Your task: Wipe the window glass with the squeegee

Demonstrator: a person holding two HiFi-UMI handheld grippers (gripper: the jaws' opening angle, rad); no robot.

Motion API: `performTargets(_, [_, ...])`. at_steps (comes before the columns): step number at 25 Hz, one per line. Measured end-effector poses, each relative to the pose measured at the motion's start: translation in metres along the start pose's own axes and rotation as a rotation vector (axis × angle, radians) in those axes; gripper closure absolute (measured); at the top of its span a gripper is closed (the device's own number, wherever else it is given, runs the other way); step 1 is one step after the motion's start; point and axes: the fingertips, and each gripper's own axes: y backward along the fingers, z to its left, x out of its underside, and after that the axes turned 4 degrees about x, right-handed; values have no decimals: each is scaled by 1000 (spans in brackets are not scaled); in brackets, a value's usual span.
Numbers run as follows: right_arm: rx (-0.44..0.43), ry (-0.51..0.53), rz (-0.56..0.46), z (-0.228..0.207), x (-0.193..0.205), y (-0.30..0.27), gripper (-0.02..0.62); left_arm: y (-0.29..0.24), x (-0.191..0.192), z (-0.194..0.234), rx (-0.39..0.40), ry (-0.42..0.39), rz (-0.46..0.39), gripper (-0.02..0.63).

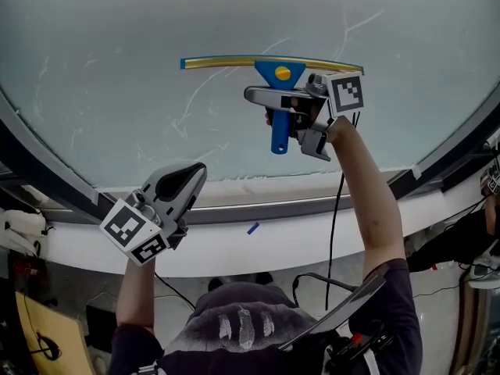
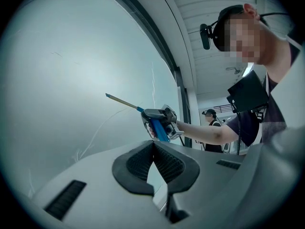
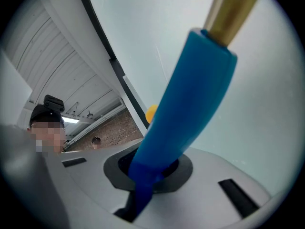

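Right gripper point(image 1: 280, 114) pinching the blue handle of the squeegee point(image 1: 273, 73), whose yellow-edged blade lies level against the window glass point(image 1: 117, 69) in the upper centre of the head view. In the right gripper view the squeegee point(image 3: 190, 104) fills the middle of the frame: its lower end is buried between the jaws of the right gripper point(image 3: 147, 171), and its blade is cut off at the top edge. Left gripper point(image 1: 191, 180) held at lower left, off the glass; in its own view the left gripper point(image 2: 155, 163) has its pads pressed together at the tips with nothing between them. The glass carries thin pale streaks. A dark frame point(image 1: 47, 170) and a white sill point(image 1: 312, 233) border it below; a small blue scrap point(image 1: 252, 228) on the sill is too small to identify. A ribbed white ceiling point(image 3: 62, 80) and a brick wall point(image 3: 109, 128) show behind, with a second person point(image 2: 212, 123) far off.
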Motion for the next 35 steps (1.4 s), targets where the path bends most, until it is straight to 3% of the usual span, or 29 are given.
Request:
performTargets(20, [-21,-50,10,-16,38,-6,588,5,16,5,-20,33,2,601])
performTargets(35, [27,-121,18,-42,73,-3,588,24,19,11,-44,70,14,601])
